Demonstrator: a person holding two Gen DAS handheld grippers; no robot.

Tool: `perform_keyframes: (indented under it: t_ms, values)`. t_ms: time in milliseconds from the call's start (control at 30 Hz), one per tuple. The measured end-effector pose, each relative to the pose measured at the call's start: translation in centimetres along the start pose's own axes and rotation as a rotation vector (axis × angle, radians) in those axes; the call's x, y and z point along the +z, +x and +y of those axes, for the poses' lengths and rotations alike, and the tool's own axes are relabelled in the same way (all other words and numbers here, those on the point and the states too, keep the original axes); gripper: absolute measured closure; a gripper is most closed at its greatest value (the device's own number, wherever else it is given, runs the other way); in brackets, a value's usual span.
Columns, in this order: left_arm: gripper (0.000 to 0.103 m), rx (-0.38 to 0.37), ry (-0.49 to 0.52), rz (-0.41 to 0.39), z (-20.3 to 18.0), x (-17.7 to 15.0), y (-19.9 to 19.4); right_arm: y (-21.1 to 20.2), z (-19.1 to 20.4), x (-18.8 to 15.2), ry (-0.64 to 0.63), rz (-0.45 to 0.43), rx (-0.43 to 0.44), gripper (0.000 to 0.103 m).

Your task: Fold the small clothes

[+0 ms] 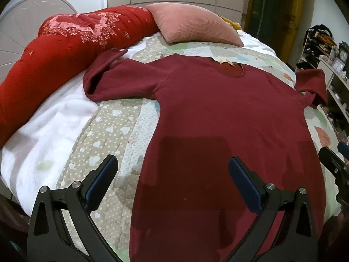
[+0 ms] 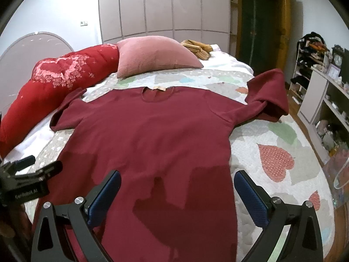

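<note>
A dark red long-sleeved shirt [image 1: 218, 113] lies flat, front down, on the quilted bed, collar away from me; it also shows in the right wrist view [image 2: 152, 135]. Its left sleeve [image 1: 109, 76] is bent on the quilt and its right sleeve [image 2: 268, 91] is folded up near the bed's right edge. My left gripper [image 1: 173, 170] is open and empty above the shirt's lower left hem edge. My right gripper [image 2: 177, 185] is open and empty above the shirt's lower right hem. Each gripper shows at the other view's side edge [image 2: 32, 168].
A patchwork heart quilt [image 2: 272, 159] covers the bed. A pink pillow [image 2: 152, 54] and a long red cushion [image 1: 54, 50] lie at the far and left sides. A white blanket [image 1: 43, 131] is at the left. Shelves [image 2: 322, 100] stand right of the bed.
</note>
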State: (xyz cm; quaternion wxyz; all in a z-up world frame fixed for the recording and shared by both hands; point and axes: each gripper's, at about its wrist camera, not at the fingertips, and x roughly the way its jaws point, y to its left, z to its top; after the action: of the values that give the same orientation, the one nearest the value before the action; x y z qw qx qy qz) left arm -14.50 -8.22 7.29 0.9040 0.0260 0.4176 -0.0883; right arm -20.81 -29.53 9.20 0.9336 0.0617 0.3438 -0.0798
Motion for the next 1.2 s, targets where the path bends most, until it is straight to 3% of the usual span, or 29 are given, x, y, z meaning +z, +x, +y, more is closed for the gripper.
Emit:
perform_keyframes:
  t_ms: [667,1200]
  values:
    - [0.001,0.007,0.023,-0.011,-0.3,2.9,2.7,3.8,1.5,3.2,0.002,0.017,0.0,0.0]
    - [0.001,-0.002,-0.03,0.004,2.2,7.0,8.1,9.5,3.8,5.7,-0.043,0.058,0.022,0.0]
